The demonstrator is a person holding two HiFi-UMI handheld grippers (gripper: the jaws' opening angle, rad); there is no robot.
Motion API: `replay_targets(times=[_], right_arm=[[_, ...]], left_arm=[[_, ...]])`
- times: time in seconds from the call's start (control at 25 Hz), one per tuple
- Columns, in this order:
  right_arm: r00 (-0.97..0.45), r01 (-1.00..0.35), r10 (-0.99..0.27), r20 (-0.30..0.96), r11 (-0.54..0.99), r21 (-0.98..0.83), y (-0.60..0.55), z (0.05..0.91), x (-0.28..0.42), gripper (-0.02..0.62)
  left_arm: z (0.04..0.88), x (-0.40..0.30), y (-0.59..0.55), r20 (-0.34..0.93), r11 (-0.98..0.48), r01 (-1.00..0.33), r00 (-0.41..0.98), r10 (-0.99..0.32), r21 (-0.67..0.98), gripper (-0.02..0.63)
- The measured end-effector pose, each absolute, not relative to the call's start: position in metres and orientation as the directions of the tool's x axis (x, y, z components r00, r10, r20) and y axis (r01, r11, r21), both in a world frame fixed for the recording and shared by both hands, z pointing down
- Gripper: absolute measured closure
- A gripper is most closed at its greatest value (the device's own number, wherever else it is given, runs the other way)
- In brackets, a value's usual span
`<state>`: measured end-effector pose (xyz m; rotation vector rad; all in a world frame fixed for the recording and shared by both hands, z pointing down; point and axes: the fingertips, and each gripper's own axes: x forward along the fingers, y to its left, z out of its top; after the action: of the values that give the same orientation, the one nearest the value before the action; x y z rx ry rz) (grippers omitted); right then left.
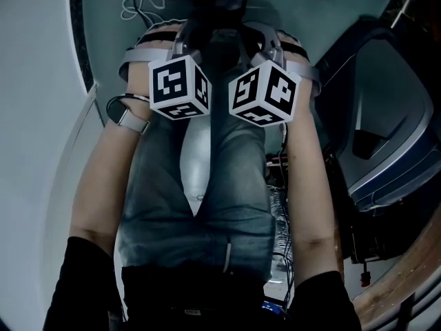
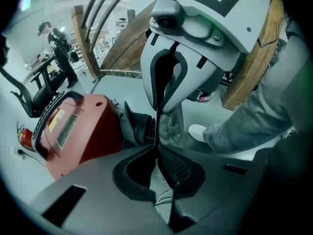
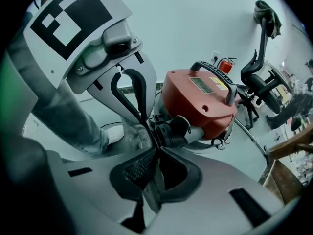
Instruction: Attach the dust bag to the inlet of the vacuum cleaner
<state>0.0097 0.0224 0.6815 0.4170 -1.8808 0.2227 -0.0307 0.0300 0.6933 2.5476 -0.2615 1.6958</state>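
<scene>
The fingers (image 2: 182,169) of the left gripper (image 2: 157,144) are pressed together on the top edge of the bag (image 2: 171,125). The right gripper (image 3: 154,145) pinches it too. The bag hangs long-ways down, just beside the black inlet (image 2: 141,129) of the red vacuum (image 2: 83,131).

Glossy red plastic vacuum cleaner (image 3: 195,104), matt grey cloth dust bag (image 2: 171,126), rough wooden beam (image 2: 247,67)
</scene>
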Motion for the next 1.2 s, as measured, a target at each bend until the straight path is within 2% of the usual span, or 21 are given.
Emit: replay_targets(times=[0.16, 0.44, 0.76, 1.04, 1.2], right_arm=[[-0.285, -0.464, -0.191, 0.939, 0.885, 0.039, 0.026, 0.686, 0.024, 0.558], [-0.264, -0.397, -0.182, 0.947, 0.916, 0.066, 0.014, 0.681, 0.008, 0.558], [-0.272, -0.551, -0.218, 0.937, 0.834, 0.034, 0.020, 0.685, 0.028, 0.558], [-0.270, -0.487, -0.195, 0.943, 0.872, 0.041, 0.004, 0.681, 0.015, 0.557], [-0.287, -0.555, -0.202, 0.936, 0.832, 0.010, 0.010, 0.685, 0.028, 0.558]], left_arm=[[0.688, -0.018, 0.023, 0.924, -0.993, -0.083, 0.367, -0.104, -0.079, 0.583], [0.698, -0.032, 0.027, 0.912, -0.976, -0.217, 0.393, -0.118, -0.033, 0.583], [0.689, -0.016, 0.014, 0.926, -0.992, -0.095, 0.361, -0.115, -0.086, 0.580], [0.697, -0.027, 0.018, 0.922, -0.979, -0.205, 0.375, -0.099, -0.022, 0.580], [0.692, -0.016, 0.008, 0.931, -0.993, -0.108, 0.353, -0.093, -0.058, 0.580]])
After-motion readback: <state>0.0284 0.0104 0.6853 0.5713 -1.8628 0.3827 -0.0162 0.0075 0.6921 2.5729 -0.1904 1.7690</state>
